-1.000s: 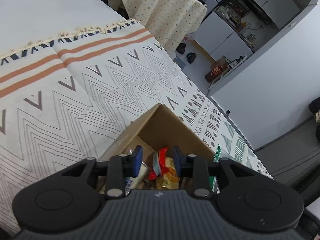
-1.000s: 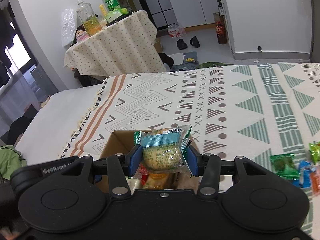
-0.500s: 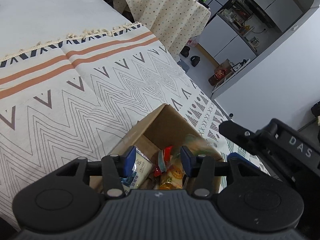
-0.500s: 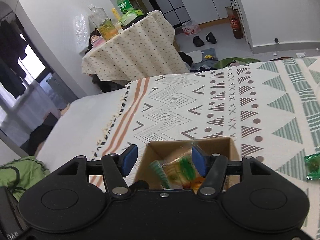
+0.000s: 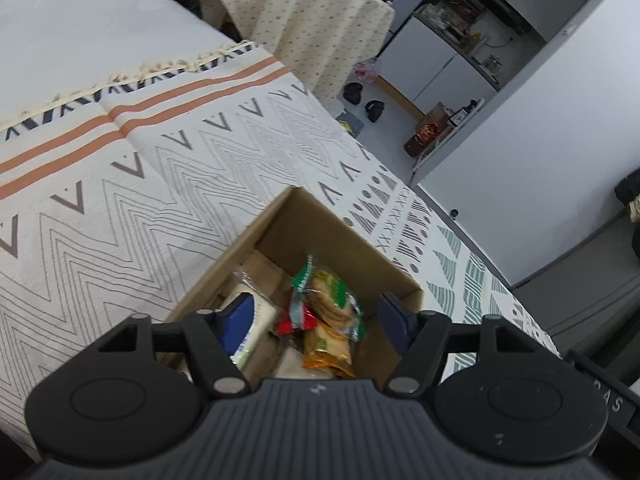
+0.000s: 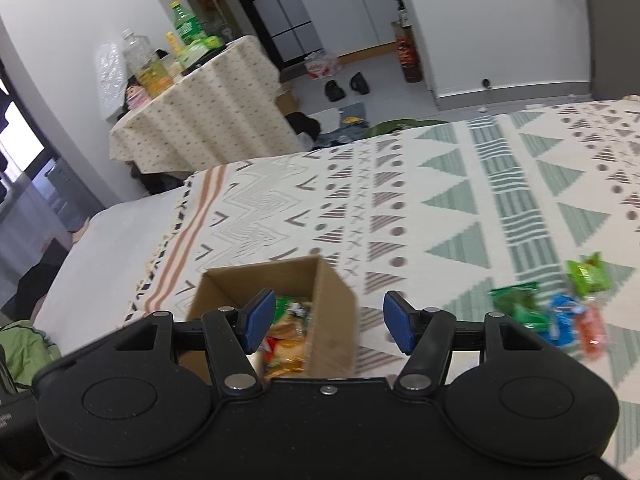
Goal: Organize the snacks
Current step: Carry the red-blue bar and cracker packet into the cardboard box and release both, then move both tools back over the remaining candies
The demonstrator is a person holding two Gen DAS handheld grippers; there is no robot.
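Hovering over the cardboard box [image 5: 352, 240], your left gripper [image 5: 316, 318] hung with jaws spread and empty; the box sat on the patterned blanket [image 6: 400, 208], packets heaped inside. Your right gripper [image 6: 326, 322] was spread too, pinching nothing. The loose snack packets [image 6: 556, 312] lay to its right, near, so that hand looked closer.
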